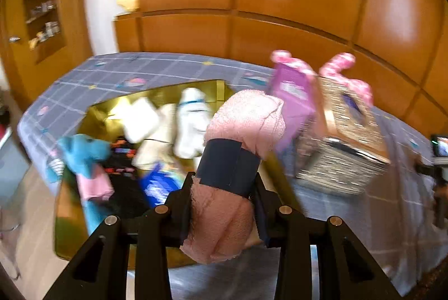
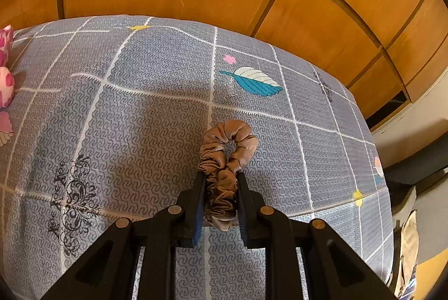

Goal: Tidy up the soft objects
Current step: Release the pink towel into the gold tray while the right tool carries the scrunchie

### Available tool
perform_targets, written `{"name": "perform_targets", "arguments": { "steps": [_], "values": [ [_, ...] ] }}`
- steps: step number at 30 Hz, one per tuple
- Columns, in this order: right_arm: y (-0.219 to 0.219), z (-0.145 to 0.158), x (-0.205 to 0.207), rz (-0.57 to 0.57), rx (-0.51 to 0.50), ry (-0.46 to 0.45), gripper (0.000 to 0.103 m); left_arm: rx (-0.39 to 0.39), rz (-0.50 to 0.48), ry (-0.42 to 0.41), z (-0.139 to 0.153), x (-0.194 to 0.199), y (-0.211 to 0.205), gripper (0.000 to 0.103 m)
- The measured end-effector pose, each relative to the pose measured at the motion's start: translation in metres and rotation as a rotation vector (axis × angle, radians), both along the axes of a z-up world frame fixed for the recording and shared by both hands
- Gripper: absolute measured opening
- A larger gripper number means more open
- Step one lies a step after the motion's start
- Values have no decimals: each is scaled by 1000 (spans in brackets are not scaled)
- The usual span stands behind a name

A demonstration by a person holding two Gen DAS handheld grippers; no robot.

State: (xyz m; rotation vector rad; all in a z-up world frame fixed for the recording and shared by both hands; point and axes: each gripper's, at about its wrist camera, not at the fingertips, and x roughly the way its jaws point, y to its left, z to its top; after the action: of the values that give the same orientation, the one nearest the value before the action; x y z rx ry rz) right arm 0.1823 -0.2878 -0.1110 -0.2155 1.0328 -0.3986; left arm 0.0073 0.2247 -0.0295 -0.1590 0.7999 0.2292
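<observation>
No readable text, purple box (image 1: pixel 294 95) label blurred, black ornamental print on bedspread (image 2: pixel 156 92) illegible

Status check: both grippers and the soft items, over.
Left gripper shut on pink banded cloth roll, above gold box of soft toys. Right gripper shut on brown scrunchie over bedspread. Nothing blocking.

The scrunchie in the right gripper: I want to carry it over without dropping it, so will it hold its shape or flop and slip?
The scrunchie looks gathered and satiny, so probably floppy and a bit slippery. The right gripper pinches one side, so the free loop may sag. It is likely very light.
</observation>
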Motion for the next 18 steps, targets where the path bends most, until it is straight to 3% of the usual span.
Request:
{"name": "perform_targets", "arguments": {
  "steps": [5, 18],
  "values": [
    [2, 0, -1, 3, -7, -2, 19, 25, 88, 29, -10, 5, 29, 39],
    [9, -4, -3, 19, -43, -3, 19, 41, 162, 38, -20, 17, 57, 41]
  ]
}}
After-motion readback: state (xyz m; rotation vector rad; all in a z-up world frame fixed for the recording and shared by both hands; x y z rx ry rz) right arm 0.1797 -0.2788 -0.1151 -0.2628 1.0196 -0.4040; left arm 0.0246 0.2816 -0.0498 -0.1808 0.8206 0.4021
